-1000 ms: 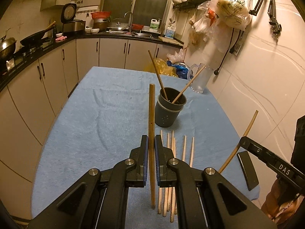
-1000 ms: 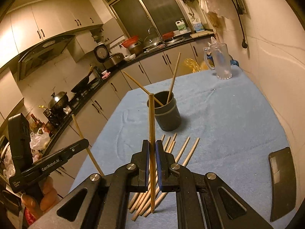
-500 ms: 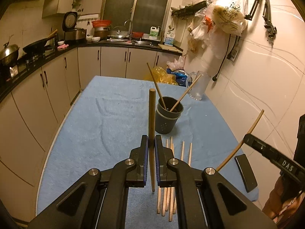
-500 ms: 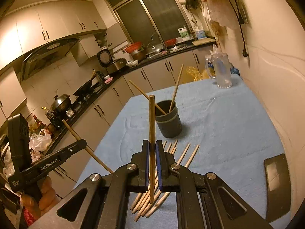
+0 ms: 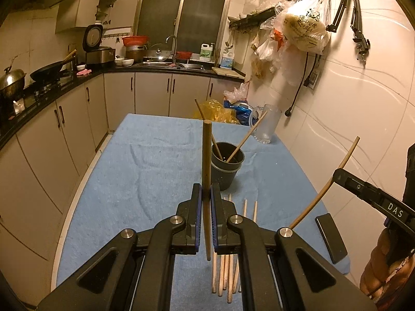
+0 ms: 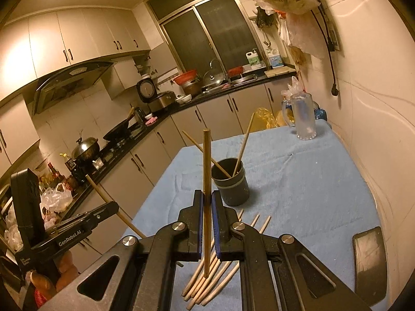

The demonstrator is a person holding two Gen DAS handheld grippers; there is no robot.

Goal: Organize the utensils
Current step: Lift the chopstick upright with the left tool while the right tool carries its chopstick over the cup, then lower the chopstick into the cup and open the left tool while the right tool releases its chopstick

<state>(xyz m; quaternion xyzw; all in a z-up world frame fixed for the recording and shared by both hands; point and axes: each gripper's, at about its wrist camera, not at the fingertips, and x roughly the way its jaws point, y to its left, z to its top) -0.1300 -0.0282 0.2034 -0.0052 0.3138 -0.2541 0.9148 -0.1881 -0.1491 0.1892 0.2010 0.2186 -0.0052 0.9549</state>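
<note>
My left gripper (image 5: 206, 199) is shut on a wooden chopstick (image 5: 206, 160) that stands upright between its pads. My right gripper (image 6: 207, 202) is likewise shut on an upright chopstick (image 6: 206, 171). Beyond both stands a dark grey cup (image 5: 225, 171) (image 6: 231, 185) on the blue cloth, with two chopsticks leaning in it. Several loose chopsticks (image 5: 228, 272) (image 6: 215, 269) lie on the cloth below the grippers. The right gripper with its chopstick shows at the right edge of the left wrist view (image 5: 334, 176); the left one shows at the left edge of the right wrist view (image 6: 114, 204).
The table carries a blue cloth (image 5: 145, 171) (image 6: 311, 181). A clear glass mug (image 5: 267, 124) (image 6: 302, 119) stands at the far right corner. A black phone (image 5: 330, 237) (image 6: 369, 259) lies near the right edge. Kitchen cabinets and a counter run along the left; a wall runs on the right.
Both grippers have risen with their chopsticks, so the cup and the loose chopsticks sit lower and farther off in both views. Both grips are unchanged.
</note>
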